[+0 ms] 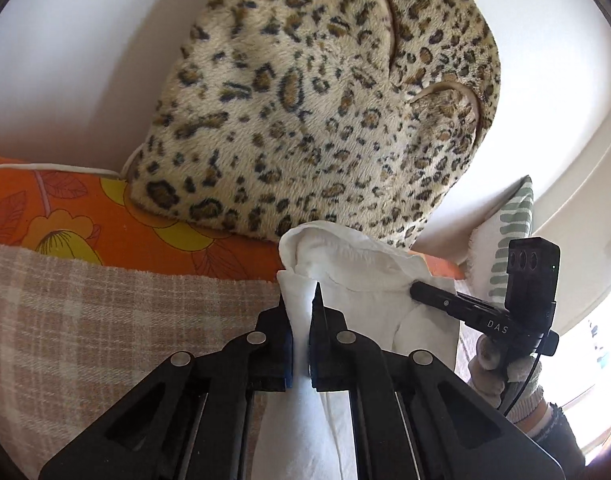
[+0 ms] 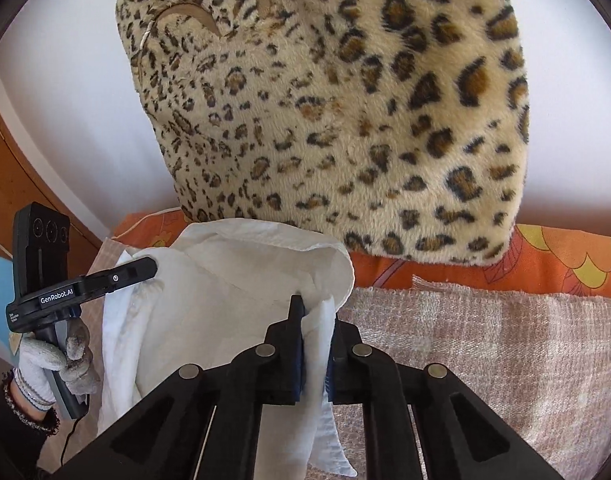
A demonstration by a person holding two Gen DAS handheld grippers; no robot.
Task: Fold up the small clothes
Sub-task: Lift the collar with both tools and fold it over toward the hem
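While the white garment (image 1: 357, 276) hangs between the two tools, we have it pinched at both ends of its upper edge, lifted above the checked pink-and-cream blanket (image 1: 105, 328) that covers the bed. The left gripper (image 1: 301, 312) has its jaws drawn almost together on a gathered strip of the cloth, which runs down between the blue pads and out below. The right gripper (image 2: 317, 320) is likewise narrowed onto a bunched fold at the other side, with a loose tail of fabric dropping past its frame. In each wrist view we also see the opposite tool, its black fingers laid against the cloth and a gloved hand (image 2: 61, 364) on the handle.

We judge the garment to be light and very soft (it looks like thin woven cotton, possibly a small shirt with a collar, though we cannot be sure of the cut). It sags and rolls over itself at the top rather than holding any line, so it will not stay flat unless we keep it taut between the grips. It does not look slippery, yet a thin layer could creep out of a narrow pinch if we tug hard.

The best holds seem to us the firmer seamed parts, near the collar or shoulder corners, taken symmetrically. Behind it stand a leopard-print plush cushion (image 2: 345, 120) and an orange floral pillow (image 1: 65, 216), near enough to snag the cloth.
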